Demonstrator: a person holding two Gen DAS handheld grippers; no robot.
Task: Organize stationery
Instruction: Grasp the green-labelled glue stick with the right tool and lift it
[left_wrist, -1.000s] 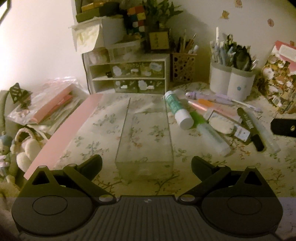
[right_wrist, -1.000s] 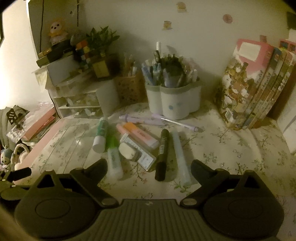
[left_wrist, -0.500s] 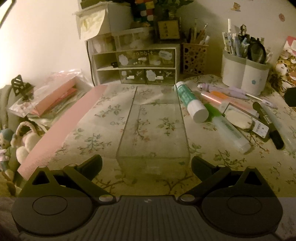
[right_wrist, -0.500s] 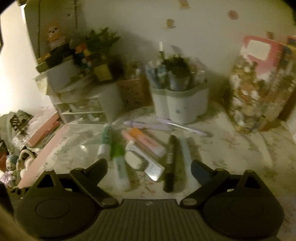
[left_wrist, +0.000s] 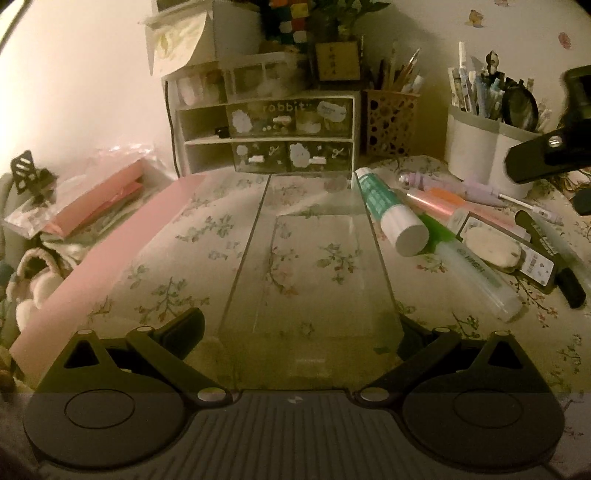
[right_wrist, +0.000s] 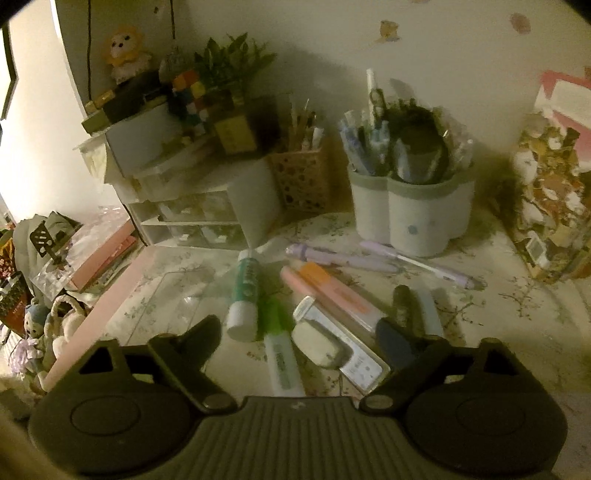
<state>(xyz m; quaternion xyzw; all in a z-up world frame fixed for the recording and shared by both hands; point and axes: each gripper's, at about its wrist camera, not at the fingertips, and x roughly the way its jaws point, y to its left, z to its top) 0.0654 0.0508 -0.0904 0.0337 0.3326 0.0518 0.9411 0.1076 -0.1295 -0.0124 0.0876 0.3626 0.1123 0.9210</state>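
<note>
Floral tablecloth (left_wrist: 192, 236) shows through long, clear, empty acrylic box (left_wrist: 314, 266).

The clear box (left_wrist: 310, 266) is straddled by the wide-spread fingers of the left gripper (left_wrist: 301, 328). A glue stick (left_wrist: 391, 214) is leaned against its right wall.

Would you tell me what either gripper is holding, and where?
Nothing: the left gripper stands open around the clear box, the right gripper open above the pens.
</note>
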